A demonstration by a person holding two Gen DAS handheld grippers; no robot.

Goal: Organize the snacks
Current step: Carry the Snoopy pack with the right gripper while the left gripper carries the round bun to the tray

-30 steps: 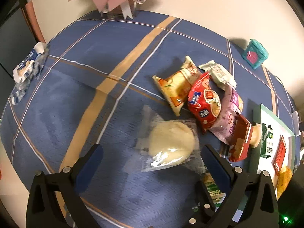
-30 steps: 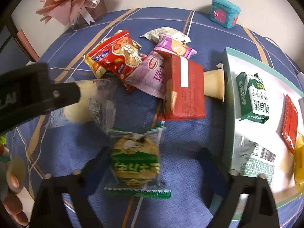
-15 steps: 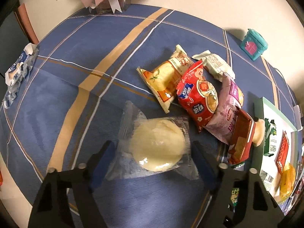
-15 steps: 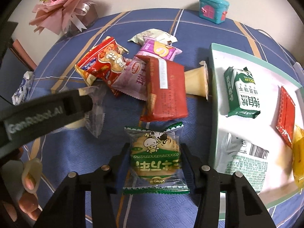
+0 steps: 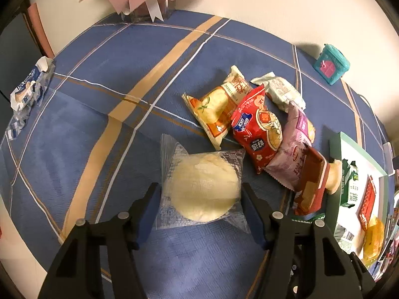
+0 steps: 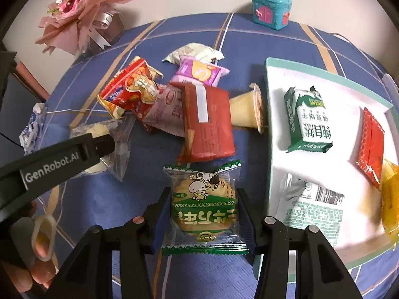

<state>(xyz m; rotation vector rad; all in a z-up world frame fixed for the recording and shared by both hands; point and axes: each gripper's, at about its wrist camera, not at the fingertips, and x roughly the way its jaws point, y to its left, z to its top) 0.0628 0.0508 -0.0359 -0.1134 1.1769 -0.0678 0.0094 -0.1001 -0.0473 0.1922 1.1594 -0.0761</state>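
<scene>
A pale round bun in clear wrap [image 5: 202, 191] lies on the blue cloth; my left gripper [image 5: 200, 194] is shut on it, fingers against both sides. A green-wrapped round cake [image 6: 204, 209] lies by the tray; my right gripper [image 6: 203, 209] is shut on it. A pile of snack packs sits beyond: a red pack [image 5: 256, 129], an orange-cream pack [image 5: 214, 107], a pink pack [image 6: 199, 73], a dark red box [image 6: 209, 122] and a pudding cup [image 6: 247, 109]. The left gripper's finger also crosses the right wrist view [image 6: 57, 159].
A white tray with a green rim [image 6: 270, 124] at the right holds a green milk pack [image 6: 309, 122], a red sachet [image 6: 371, 144] and a yellow item. A teal toy box [image 6: 270, 10] and a pink bouquet [image 6: 82, 17] stand at the back. A blue-white wrapper [image 5: 30, 89] lies far left.
Both grippers moved forward and closed: the left around the bun, the right around the green cake. Both snacks now sit gripped between the fingers.
</scene>
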